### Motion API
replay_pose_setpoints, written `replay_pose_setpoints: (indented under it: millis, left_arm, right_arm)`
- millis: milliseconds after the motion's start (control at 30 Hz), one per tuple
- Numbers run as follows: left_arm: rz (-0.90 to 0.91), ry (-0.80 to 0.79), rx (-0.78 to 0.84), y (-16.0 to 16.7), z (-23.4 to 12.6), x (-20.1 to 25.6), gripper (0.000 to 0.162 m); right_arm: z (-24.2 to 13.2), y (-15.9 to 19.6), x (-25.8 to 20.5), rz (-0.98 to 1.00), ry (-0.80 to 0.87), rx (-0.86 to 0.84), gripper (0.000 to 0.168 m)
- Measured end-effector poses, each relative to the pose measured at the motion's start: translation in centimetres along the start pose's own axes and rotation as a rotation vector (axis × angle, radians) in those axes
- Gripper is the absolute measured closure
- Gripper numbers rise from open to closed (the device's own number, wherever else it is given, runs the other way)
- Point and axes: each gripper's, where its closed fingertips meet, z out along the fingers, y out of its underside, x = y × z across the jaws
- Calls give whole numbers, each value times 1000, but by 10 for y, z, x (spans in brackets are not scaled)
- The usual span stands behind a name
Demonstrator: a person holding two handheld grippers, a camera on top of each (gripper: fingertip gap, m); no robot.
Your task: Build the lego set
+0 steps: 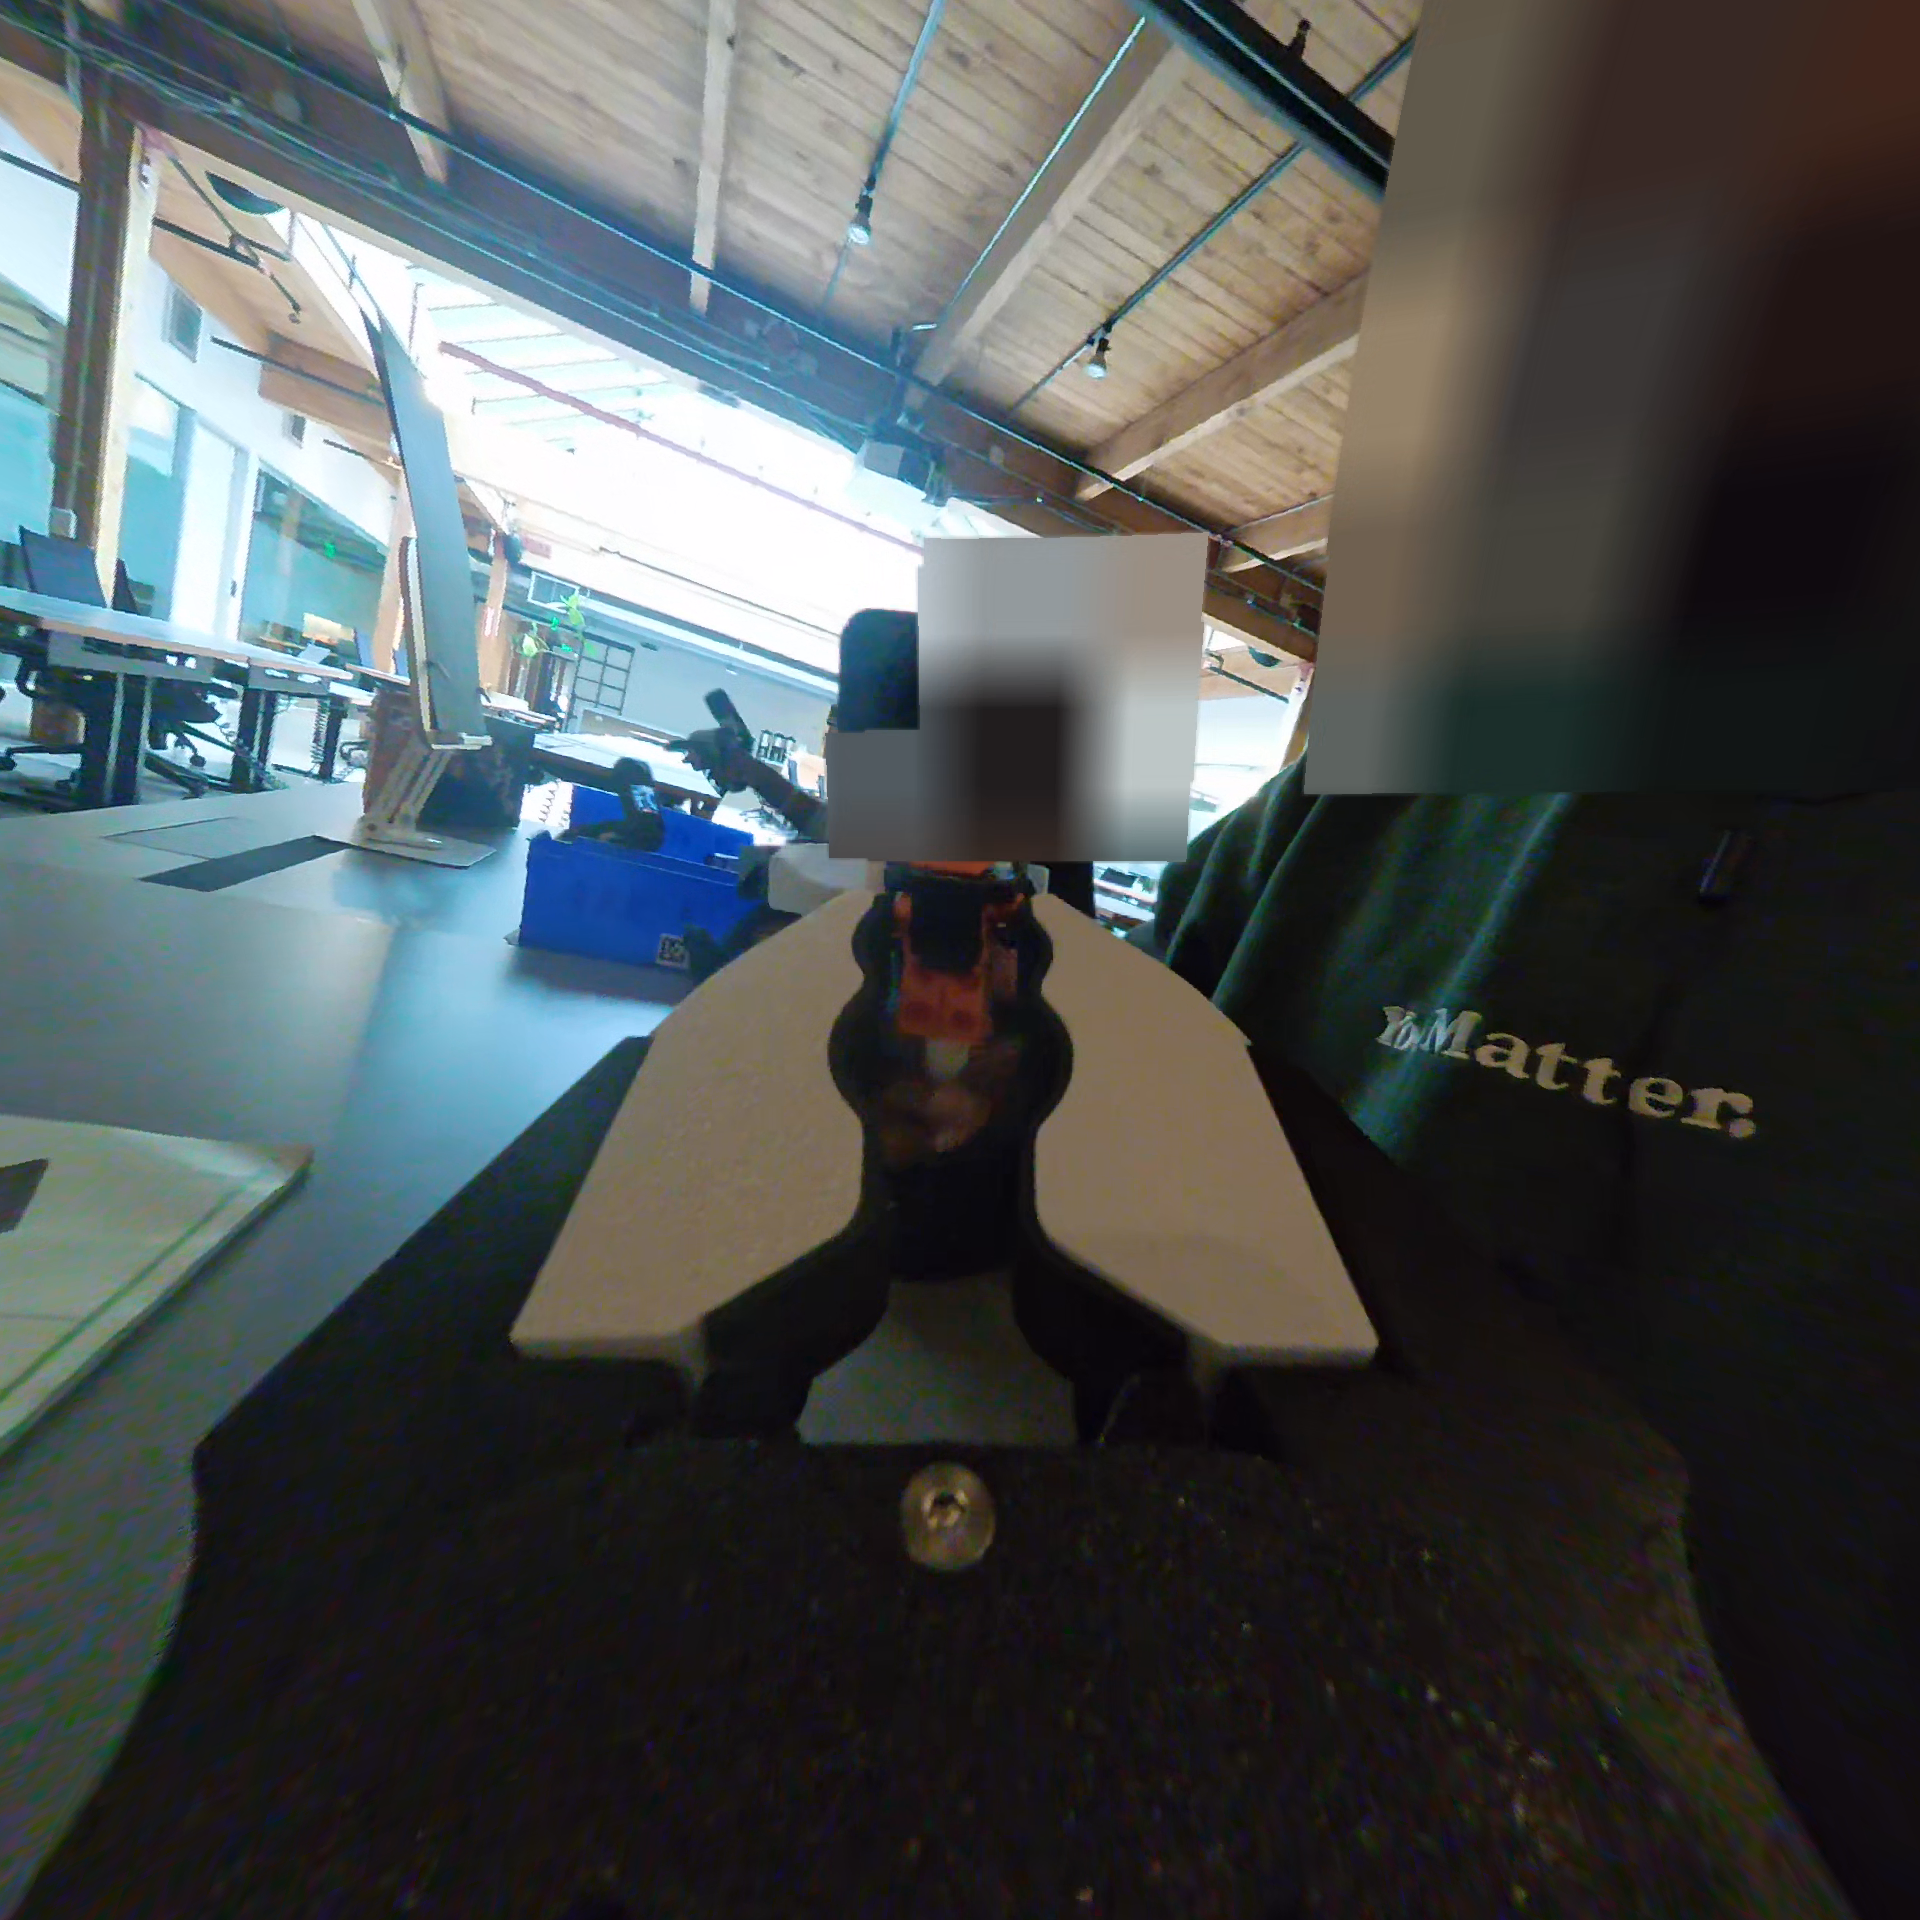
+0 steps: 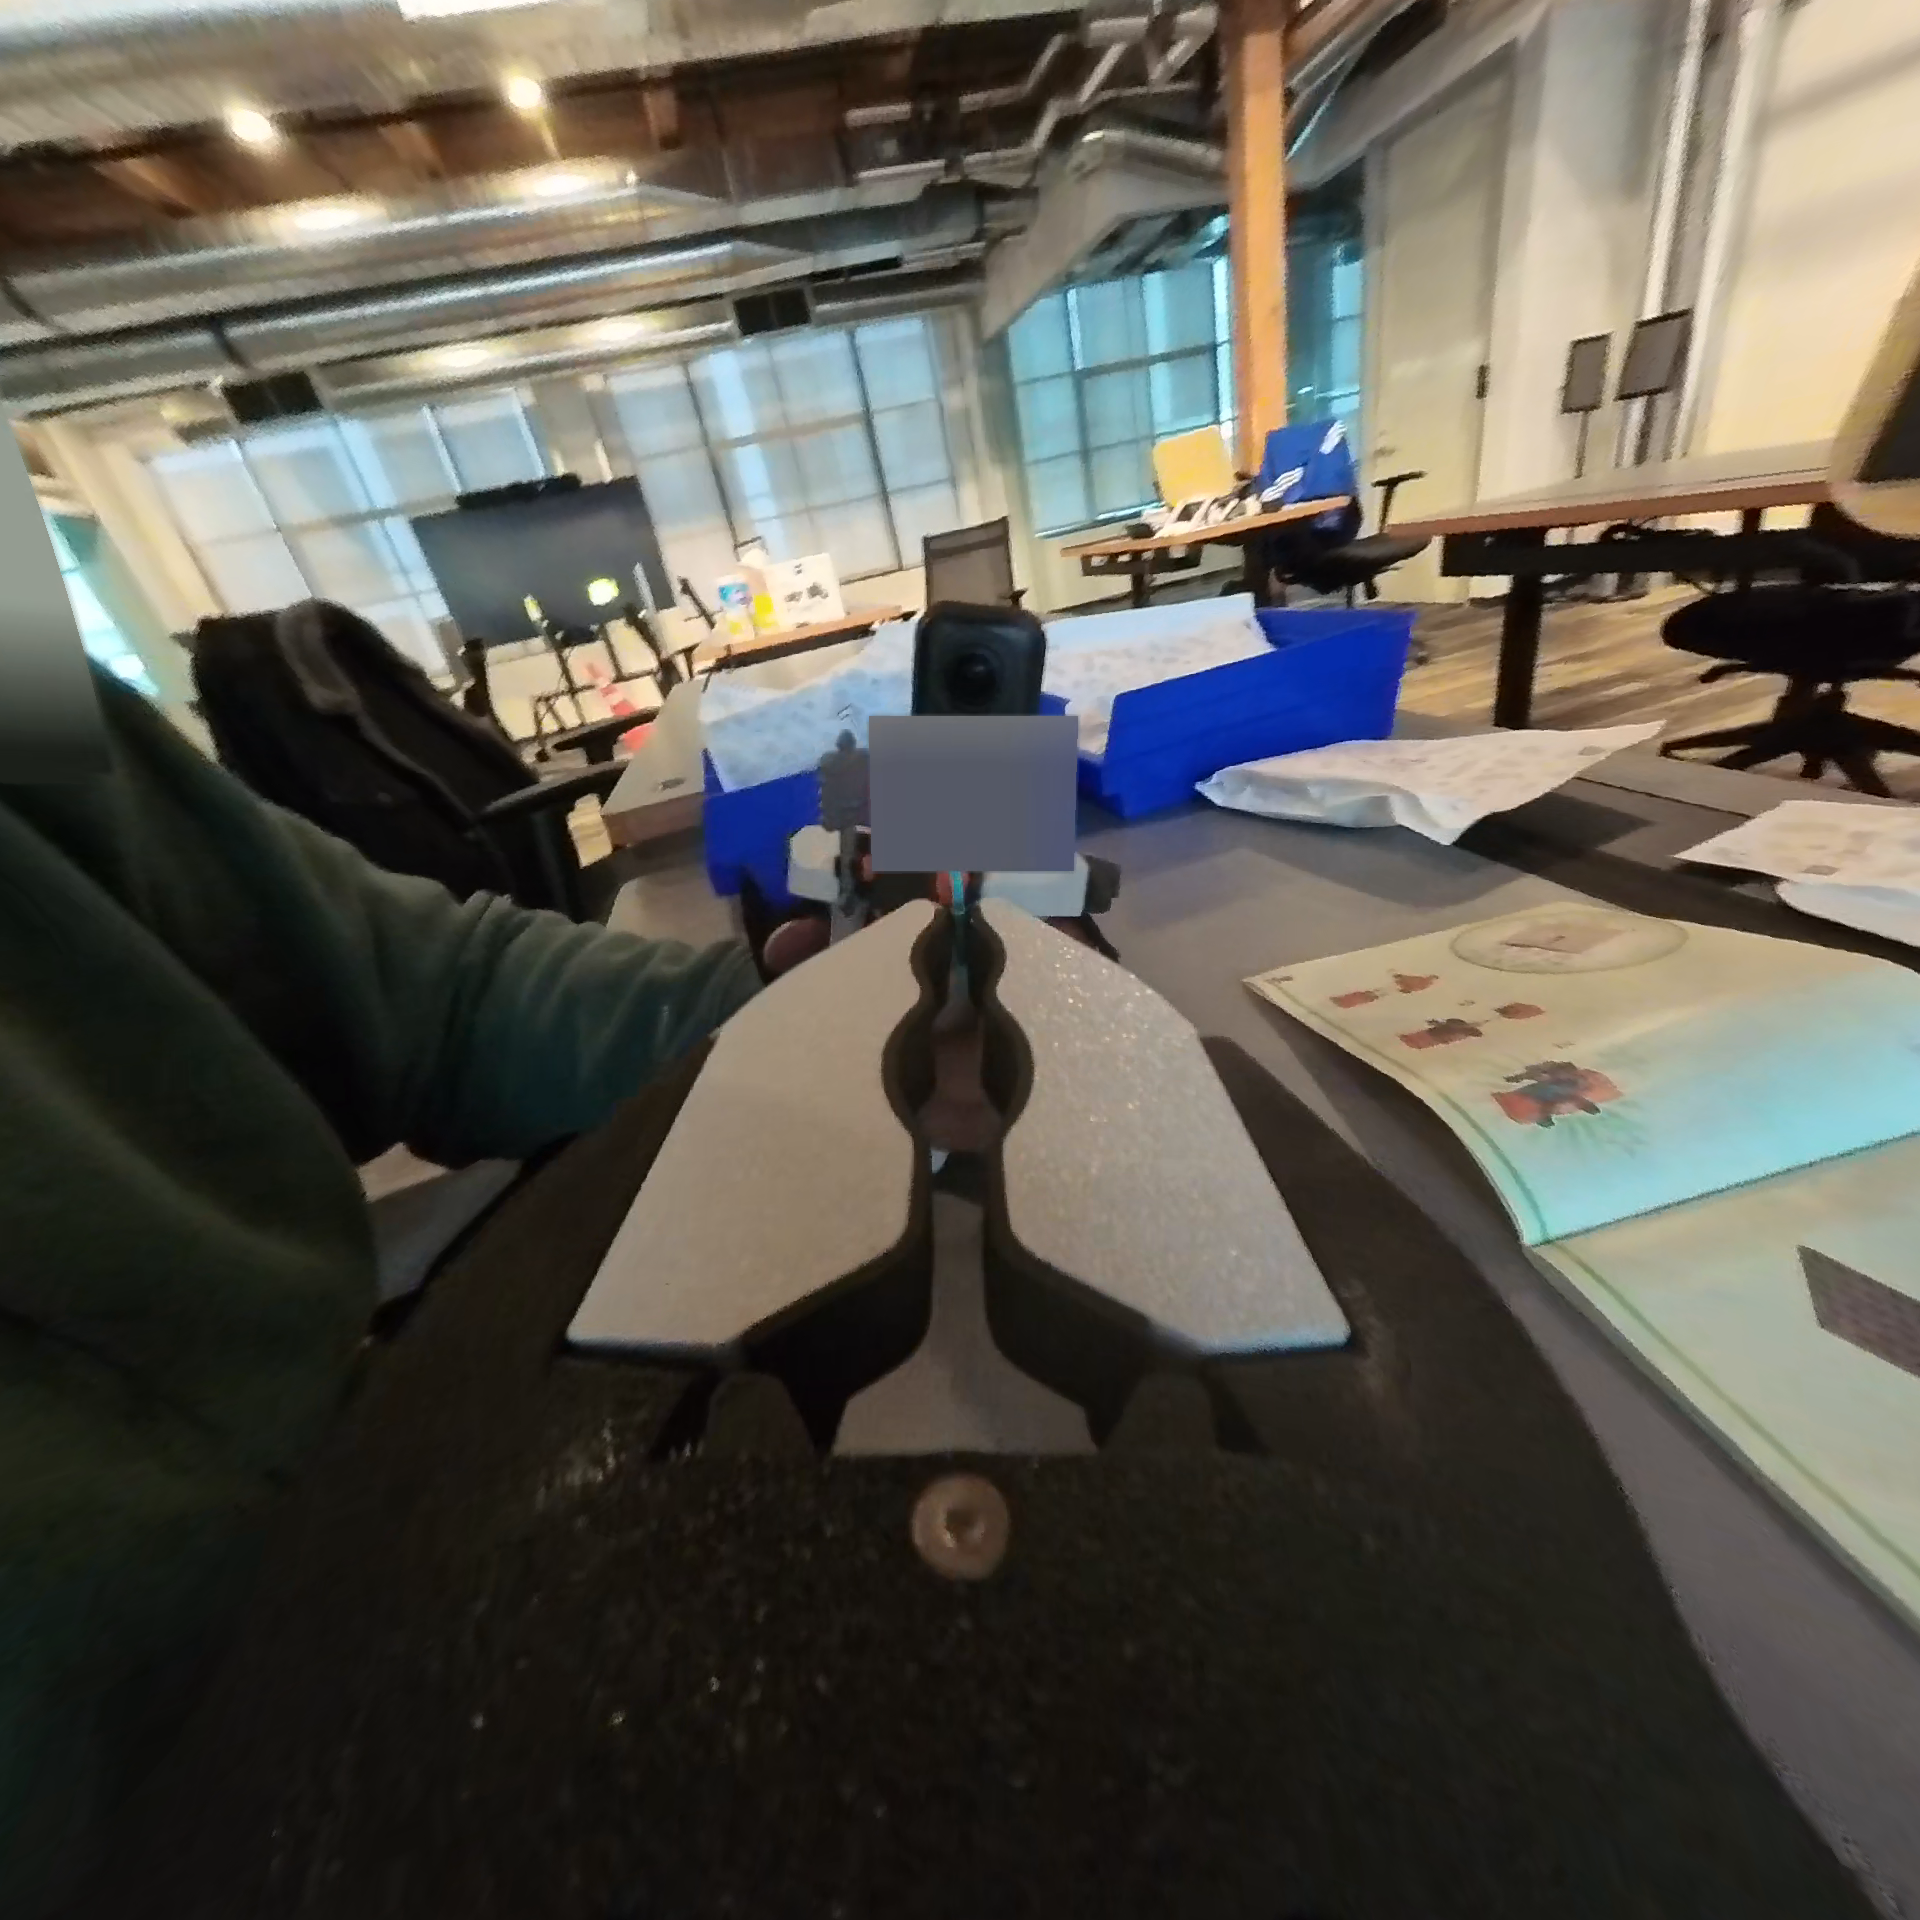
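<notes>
- Your left gripper (image 1: pixel 940 977) has its fingers closed on an orange lego piece (image 1: pixel 943 1000), seen only in the left wrist view.
- Your right gripper (image 2: pixel 961 940) pinches a thin teal lego piece (image 2: pixel 963 923); the open instruction booklet (image 2: pixel 1621 1101) lies on the surface to the right of the fingers, blue bins (image 2: pixel 1247 717) beyond them.

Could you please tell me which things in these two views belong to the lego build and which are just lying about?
In the job:
left gripper, shut on the orange lego piece
right gripper, shut on a thin teal part
instruction booklet
blue bins

Lying about:
monitor
office chair
loose papers
</notes>
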Motion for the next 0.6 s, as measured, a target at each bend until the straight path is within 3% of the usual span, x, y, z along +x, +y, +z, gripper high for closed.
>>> replay_pose_setpoints:
  millis: [600]
  left_arm:
    - [-1,-14,82,-11,1,1,139]
  right_arm:
    - [7,-15,-3,9,119,174,167]
